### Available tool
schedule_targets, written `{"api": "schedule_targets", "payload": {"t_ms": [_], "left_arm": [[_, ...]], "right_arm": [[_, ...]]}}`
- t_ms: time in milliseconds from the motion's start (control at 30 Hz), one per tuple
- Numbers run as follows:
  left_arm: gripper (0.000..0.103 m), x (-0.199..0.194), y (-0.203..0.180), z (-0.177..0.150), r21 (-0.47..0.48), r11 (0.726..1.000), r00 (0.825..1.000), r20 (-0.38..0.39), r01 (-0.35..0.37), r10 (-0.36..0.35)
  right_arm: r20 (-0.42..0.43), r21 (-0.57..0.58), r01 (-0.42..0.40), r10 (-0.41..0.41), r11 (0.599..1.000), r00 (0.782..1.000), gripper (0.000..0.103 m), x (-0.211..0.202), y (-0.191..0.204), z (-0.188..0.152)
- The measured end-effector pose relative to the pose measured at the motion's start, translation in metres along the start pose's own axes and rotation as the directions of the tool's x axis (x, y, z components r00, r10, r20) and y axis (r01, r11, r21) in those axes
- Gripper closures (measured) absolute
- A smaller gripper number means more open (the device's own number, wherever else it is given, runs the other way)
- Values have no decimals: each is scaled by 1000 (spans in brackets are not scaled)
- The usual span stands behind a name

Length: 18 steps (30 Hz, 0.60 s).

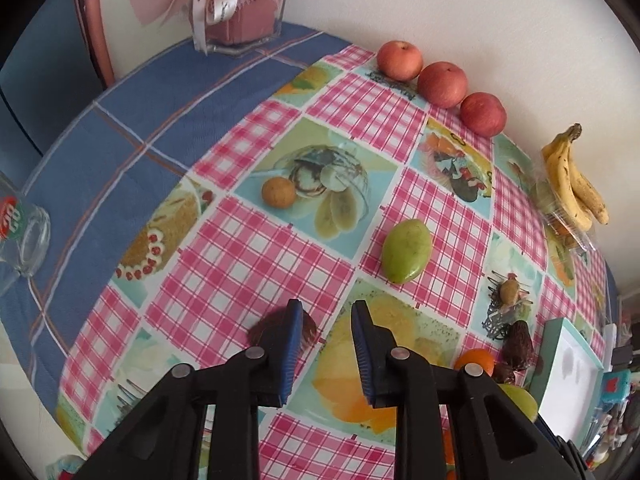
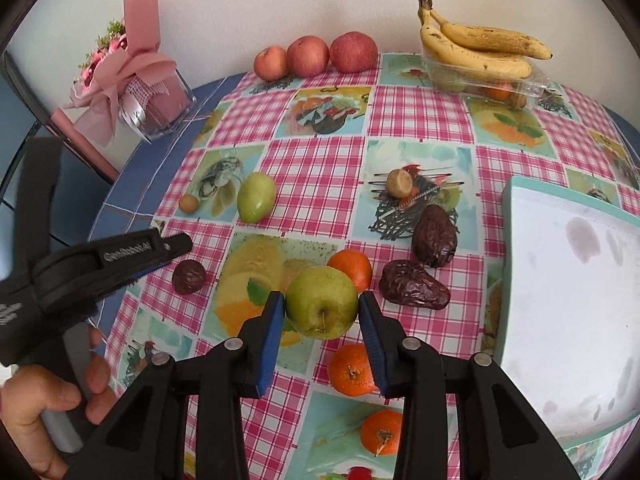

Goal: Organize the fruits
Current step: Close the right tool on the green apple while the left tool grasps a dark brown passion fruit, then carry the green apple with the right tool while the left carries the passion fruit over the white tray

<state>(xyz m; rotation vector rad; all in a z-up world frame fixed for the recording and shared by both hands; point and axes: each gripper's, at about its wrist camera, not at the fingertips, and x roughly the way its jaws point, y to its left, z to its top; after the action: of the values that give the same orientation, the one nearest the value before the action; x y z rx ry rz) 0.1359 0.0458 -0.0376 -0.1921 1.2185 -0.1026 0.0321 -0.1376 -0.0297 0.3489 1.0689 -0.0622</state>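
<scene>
While the green apple (image 2: 322, 307) sits on the checked tablecloth (image 2: 424, 128) with its stem toward the camera, the right gripper (image 2: 322, 308) has a blue pad on each side of it: the left pad touches or nearly touches the skin, and the right pad stands just apart, so the fingers are spread about the apple's width and not clamped. Just behind the apple lies an orange (image 2: 352, 270), and a second orange (image 2: 352, 370) lies near, partly hidden by the right finger. Right of the apple are two wrinkled dark fruits (image 2: 414, 286), and farther right a white tray (image 2: 568, 304) with a teal rim. To the left, a small dark round fruit (image 2: 189, 277) lies just beyond the tips of the left gripper (image 1: 326, 312); in that gripper's own view the fingers are parted by a moderate gap with nothing between them, and the dark fruit shows behind the left finger. A pale green mango (image 2: 256, 197) lies farther off, three red apples (image 2: 316, 56) line the wall, and bananas (image 2: 480, 46) rest on a clear plastic box (image 2: 532, 88) at the far right.
</scene>
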Motion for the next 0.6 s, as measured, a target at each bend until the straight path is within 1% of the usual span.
{"api": "schedule_targets", "payload": {"t_ms": [67,100,133,167,200,267,333,400,433,500,533,600], "left_arm": [[74,8,2,1,-14,1000,1000,-12,-16,15],[72,7,3,2,-12,999,999,5,-33,33],[70,7,4,2,-13,998,998,5,-60,60],[62,7,6,2,-17,997,997,6,-80,80],[51,7,9,2,-27,996,996,7,-87,88],[43,8,16,2,-56,996,997,-2,-76,76],[43,8,19,1,-64,994,996,-2,-90,90],[43,10,23,1,-65,989,991,-1,-132,132],[43,10,29,1,-91,988,992,-7,-126,126],[43,5,39,2,-150,986,997,1,-71,72],[43,2,41,4,-163,985,998,11,-58,61],[43,-6,41,5,-161,984,996,40,-70,77]], "right_arm": [[3,6,-1,1,1000,1000,63,-2,-1,0],[2,10,-4,4,1000,1000,63,-2,-2,1],[0,14,-6,6,1000,1000,63,-3,-3,0],[-2,16,-8,8,1000,1000,63,-2,-3,0],[-2,16,-7,7,1000,1000,63,-2,-3,0],[-3,16,-4,4,1000,1000,63,-1,-3,0],[-3,19,-8,8,1000,1000,63,-3,-4,-1],[-3,20,-11,11,1000,1000,63,-3,-4,-1],[-3,21,-11,11,1000,1000,63,-3,-5,-2],[-4,22,-12,12,1000,1000,63,-3,-5,-2],[-4,22,-11,11,1000,1000,63,-3,-4,-2],[-5,20,-12,12,1000,1000,63,-3,-4,-2]]}}
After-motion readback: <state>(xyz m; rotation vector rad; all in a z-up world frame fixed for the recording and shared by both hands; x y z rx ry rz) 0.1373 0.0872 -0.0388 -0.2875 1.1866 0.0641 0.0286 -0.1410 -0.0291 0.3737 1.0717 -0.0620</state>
